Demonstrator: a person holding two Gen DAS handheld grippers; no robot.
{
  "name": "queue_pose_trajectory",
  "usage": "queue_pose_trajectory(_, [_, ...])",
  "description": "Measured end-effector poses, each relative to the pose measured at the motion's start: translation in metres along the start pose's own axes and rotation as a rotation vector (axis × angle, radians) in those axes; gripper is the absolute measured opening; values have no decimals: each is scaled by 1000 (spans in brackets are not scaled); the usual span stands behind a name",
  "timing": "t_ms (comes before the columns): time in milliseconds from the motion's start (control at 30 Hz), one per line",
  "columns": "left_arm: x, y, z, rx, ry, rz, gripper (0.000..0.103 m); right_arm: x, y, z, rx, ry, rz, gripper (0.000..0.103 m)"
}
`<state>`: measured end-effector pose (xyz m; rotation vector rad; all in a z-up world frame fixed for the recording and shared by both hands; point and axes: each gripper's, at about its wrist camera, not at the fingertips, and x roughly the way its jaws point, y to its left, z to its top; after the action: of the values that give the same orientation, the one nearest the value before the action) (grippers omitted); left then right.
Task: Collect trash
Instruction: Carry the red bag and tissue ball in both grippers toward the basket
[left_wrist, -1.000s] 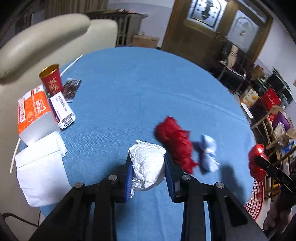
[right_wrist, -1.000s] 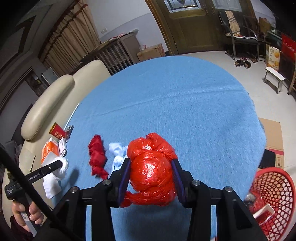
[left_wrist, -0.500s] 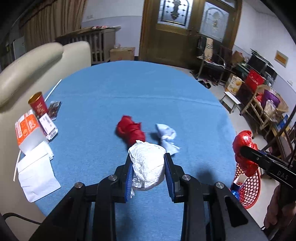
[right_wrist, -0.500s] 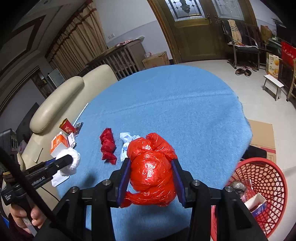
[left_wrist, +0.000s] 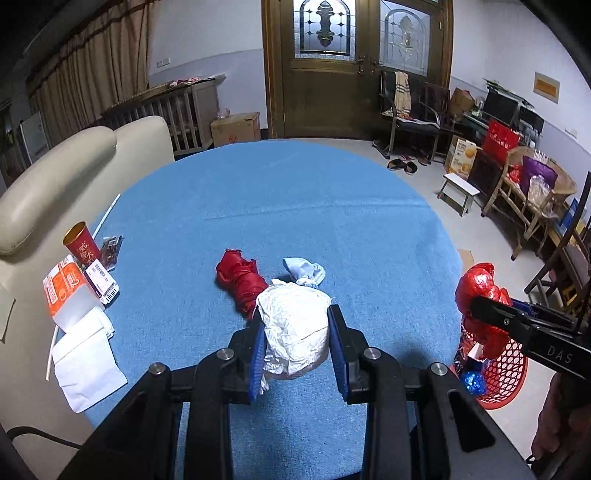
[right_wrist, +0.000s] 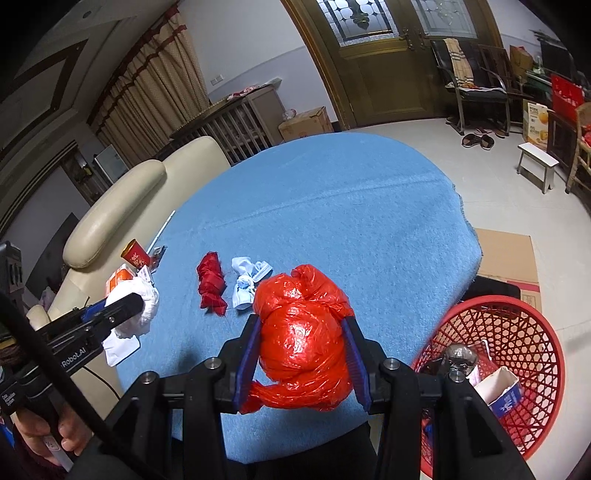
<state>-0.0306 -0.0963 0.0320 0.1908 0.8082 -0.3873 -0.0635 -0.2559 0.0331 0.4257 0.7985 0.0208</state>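
My left gripper (left_wrist: 297, 332) is shut on a crumpled white paper wad (left_wrist: 293, 332), held above the near edge of the blue table (left_wrist: 295, 206). My right gripper (right_wrist: 301, 343) is shut on a balled red plastic bag (right_wrist: 303, 343), also raised over the table's near edge. In the left wrist view that bag (left_wrist: 480, 291) hangs at the right over the red mesh basket (left_wrist: 498, 376). The basket (right_wrist: 517, 332) stands on the floor by the table and holds several scraps. A red crumpled wrapper (left_wrist: 240, 280) and a pale blue-white wad (left_wrist: 304, 271) lie on the table.
At the table's left edge stand a red paper cup (left_wrist: 82, 248), an orange carton (left_wrist: 64, 288), a barcode-labelled packet (left_wrist: 101, 280) and white napkins (left_wrist: 86, 362). A cream sofa (left_wrist: 55, 177) is behind them. Flat cardboard (right_wrist: 506, 258) lies on the floor beyond the basket.
Both grippers have pulled back and risen from the table, each keeping its load. The left one has rolled, and the basket has come into fuller view.
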Motion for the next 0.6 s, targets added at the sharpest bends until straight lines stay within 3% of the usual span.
queue_pose_trajectory(600, [-2, -20, 0, 53, 0, 17, 33, -10, -11, -3, 25, -19, 13, 46])
